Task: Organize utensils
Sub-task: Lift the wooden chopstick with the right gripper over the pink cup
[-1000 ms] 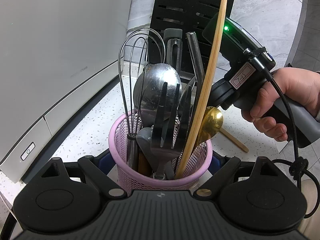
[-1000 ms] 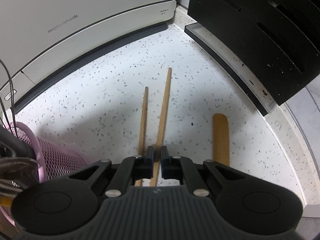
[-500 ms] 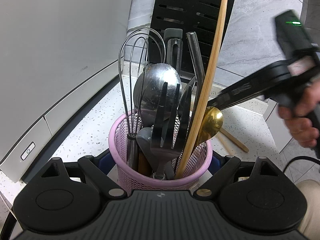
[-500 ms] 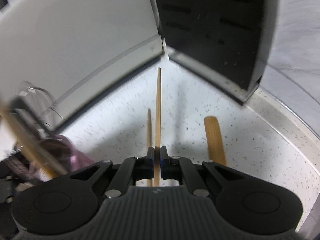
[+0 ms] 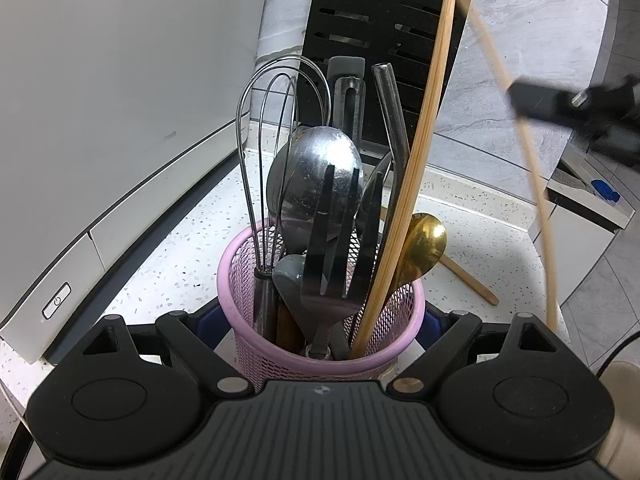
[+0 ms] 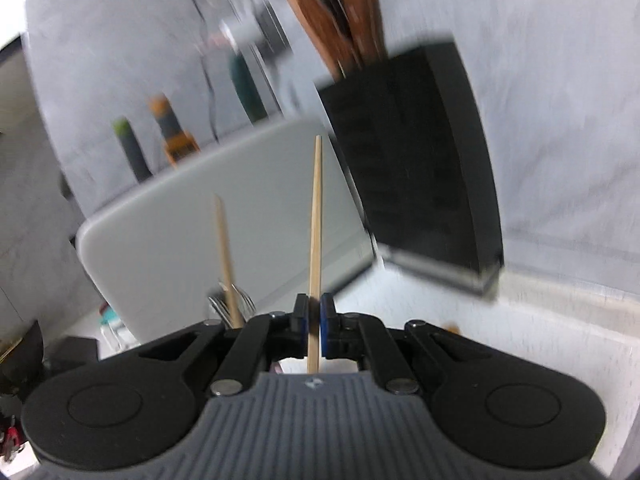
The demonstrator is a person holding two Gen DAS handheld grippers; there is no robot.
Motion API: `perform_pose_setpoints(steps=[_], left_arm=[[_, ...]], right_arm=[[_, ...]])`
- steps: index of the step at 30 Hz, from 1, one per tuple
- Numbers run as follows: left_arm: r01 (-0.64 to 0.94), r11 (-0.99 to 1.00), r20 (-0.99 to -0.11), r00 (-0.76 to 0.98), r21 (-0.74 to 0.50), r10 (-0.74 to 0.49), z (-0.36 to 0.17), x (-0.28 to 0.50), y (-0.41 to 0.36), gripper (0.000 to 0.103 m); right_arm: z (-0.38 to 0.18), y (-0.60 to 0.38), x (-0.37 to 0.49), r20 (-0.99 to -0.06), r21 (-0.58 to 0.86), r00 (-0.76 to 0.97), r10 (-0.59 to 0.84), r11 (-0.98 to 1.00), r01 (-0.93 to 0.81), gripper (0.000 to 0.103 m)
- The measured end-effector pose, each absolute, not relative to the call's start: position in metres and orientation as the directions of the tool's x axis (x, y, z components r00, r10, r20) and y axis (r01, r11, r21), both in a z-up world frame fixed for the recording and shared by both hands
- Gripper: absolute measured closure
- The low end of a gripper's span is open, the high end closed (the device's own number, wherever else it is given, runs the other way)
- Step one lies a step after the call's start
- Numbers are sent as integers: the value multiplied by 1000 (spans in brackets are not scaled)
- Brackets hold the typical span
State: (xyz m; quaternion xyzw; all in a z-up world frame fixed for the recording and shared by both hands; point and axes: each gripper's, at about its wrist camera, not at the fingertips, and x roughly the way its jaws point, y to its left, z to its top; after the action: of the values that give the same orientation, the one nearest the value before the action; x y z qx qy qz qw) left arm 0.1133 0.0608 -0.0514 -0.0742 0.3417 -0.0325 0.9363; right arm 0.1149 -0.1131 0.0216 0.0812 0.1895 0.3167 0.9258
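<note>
Left wrist view: the pink mesh utensil basket point(image 5: 320, 344) sits between the spread fingers of the left gripper point(image 5: 320, 320), whose blue pads stand at either side of its wall; whether they press on it cannot be told. The basket holds the same load as a second ago: a wire whisk point(image 5: 276, 152), a large steel ladle point(image 5: 316, 180), a black plastic slotted turner point(image 5: 340, 240), a gold spoon point(image 5: 424, 240) and a long bamboo chopstick point(image 5: 416, 160) leaning to the right. The right gripper point(image 5: 536, 102), which a second ago hung low beside the basket with the person's hand in full sight, now shows only as a blurred black tip high at the right edge, carrying a second thin bamboo chopstick point(image 5: 536, 184) that slants down across the frame. A flat wooden stick point(image 5: 472, 280) lies on the speckled white counter point(image 5: 192, 248) behind the basket. Right wrist view: the right gripper point(image 6: 315, 320) is pinched tight on the thin bamboo chopstick point(image 6: 316, 220), which juts forward between the blue pads. A second ago this view looked down at the counter; now it looks nearly level at the black slotted knife block point(image 6: 420, 152) and the white appliance point(image 6: 224, 208), all smeared by motion. The chopstick standing in the basket point(image 6: 225, 256) shows lower left.
</note>
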Motion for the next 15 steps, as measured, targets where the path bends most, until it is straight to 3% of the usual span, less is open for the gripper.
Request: perform_pose_setpoints(steps=[7,15], left_arm=[[5,987,-639,762,-159,-106,-50,114,60,0],[5,987,-639,761,-159,-107,-50,114,59,0]], right_arm=[[29,-115,82,-48,253,761,648,745,-618,101],[26,-90,80,48,239,714,698,686,-687,101]])
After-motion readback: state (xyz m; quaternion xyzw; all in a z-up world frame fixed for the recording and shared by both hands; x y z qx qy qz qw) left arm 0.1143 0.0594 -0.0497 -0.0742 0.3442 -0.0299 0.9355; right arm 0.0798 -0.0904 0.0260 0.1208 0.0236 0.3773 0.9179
